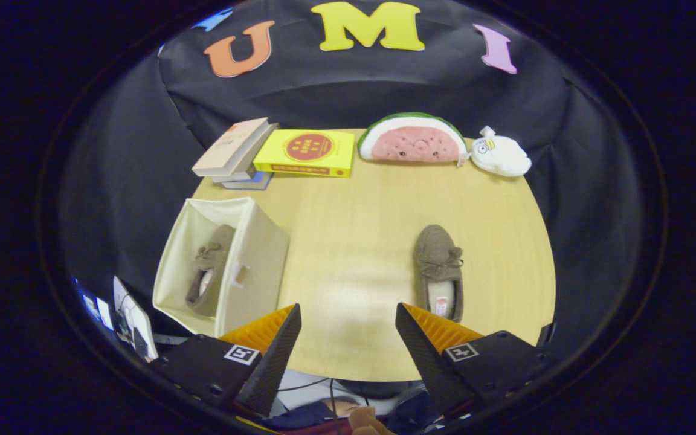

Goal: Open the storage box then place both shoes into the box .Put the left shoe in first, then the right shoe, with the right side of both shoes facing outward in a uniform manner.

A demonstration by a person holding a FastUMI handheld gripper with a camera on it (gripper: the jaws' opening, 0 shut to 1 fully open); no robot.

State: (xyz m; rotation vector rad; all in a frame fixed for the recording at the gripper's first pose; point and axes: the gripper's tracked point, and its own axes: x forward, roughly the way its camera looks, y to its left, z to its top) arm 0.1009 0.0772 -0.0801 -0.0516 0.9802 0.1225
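Hovering high above the near edge of the desk (pixel 348 241), tool (pixel 348 320) spread wide and gripping nothing, bare wood showing between the fingers. Looking down on the whole layout, probably to choose the next grasp.

Sitting at the left, box (pixel 251 266), open at the top, pale fabric walls, a cut-out handle on the side facing the middle of the desk. Lying inside it already, one shoe (pixel 209 272), toe toward the far end, seemingly tipped on its side against the wall (hard to tell which flank is facing out). Judging from that, first half of the task done.

Lying flat on its sole at the right, well apart from the box, second shoe (pixel 440 272), just beyond the right finger, toe pointing far, heel near. Brown suede moccasin, small bow on the vamp, pale lining with a tag showing at the opening. Soft and light by the look of it, likely yielding under a pinch; heel collar nearest and easiest to reach.

Resting along the far edge, clear of the working area: stacked books (pixel 236 154), yellow book (pixel 306 152), watermelon plush (pixel 411 139), white plush (pixel 500 156).
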